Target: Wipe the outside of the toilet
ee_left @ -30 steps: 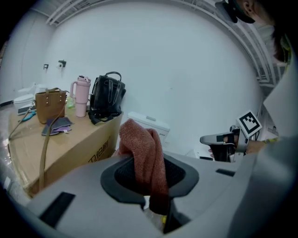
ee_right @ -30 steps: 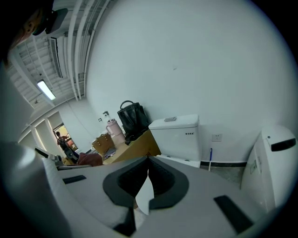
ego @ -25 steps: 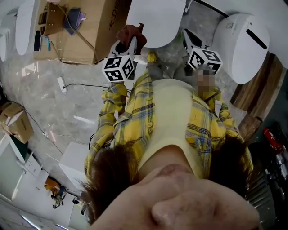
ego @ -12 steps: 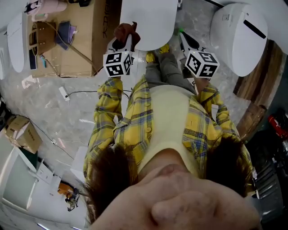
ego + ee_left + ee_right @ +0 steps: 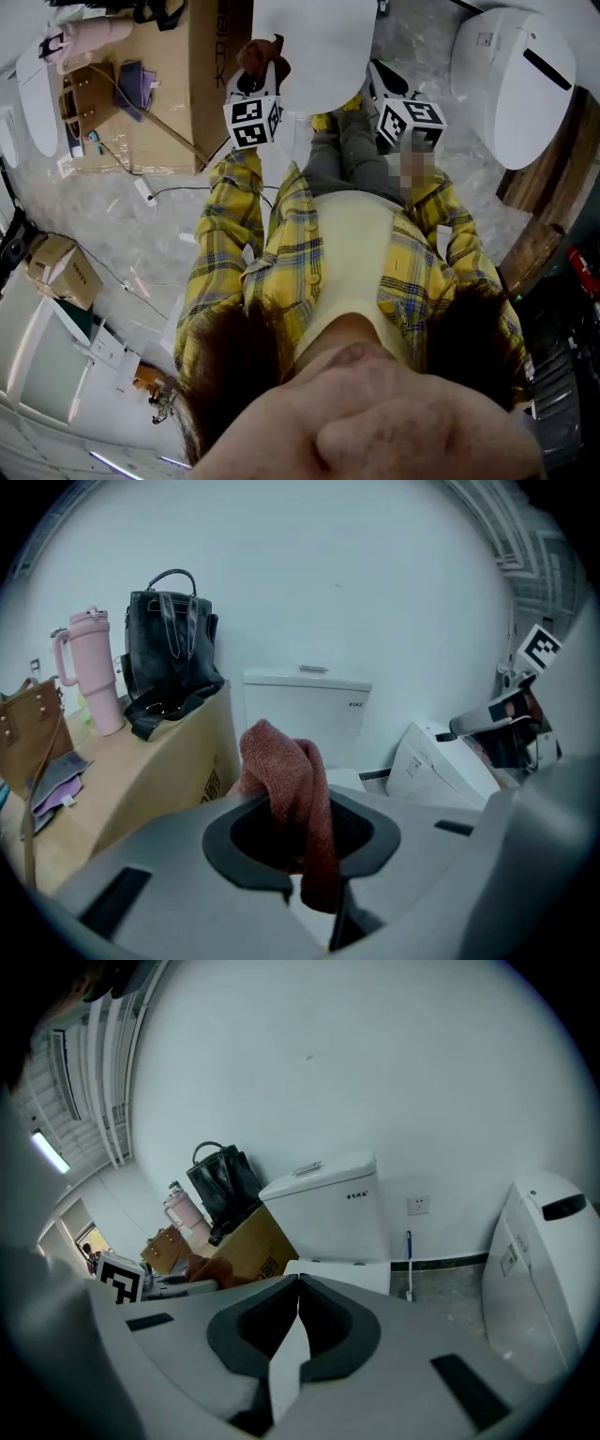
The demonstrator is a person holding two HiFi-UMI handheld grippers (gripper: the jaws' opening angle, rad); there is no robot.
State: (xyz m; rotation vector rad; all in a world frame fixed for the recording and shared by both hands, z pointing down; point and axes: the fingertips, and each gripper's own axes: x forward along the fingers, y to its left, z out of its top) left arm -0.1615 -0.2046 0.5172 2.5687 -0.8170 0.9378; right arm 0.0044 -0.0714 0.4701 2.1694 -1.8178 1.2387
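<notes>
Approach step, by my reading: left hand-held gripper [image 5: 314, 897] clenched on the red cloth [image 5: 286, 780], right hand-held gripper [image 5: 295, 1326] closed on nothing, white toilet [image 5: 305, 710] just ahead — next, the cloth must meet its outer wall.

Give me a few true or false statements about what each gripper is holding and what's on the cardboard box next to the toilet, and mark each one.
1. The left gripper is shut on a red cloth. True.
2. The right gripper holds a cloth too. False: its jaws are together with nothing between them.
3. A pink tumbler stands upright on the cardboard box. True.
4. The black bag lies on the floor. False: it sits on top of the cardboard box, beside the pink tumbler.
</notes>
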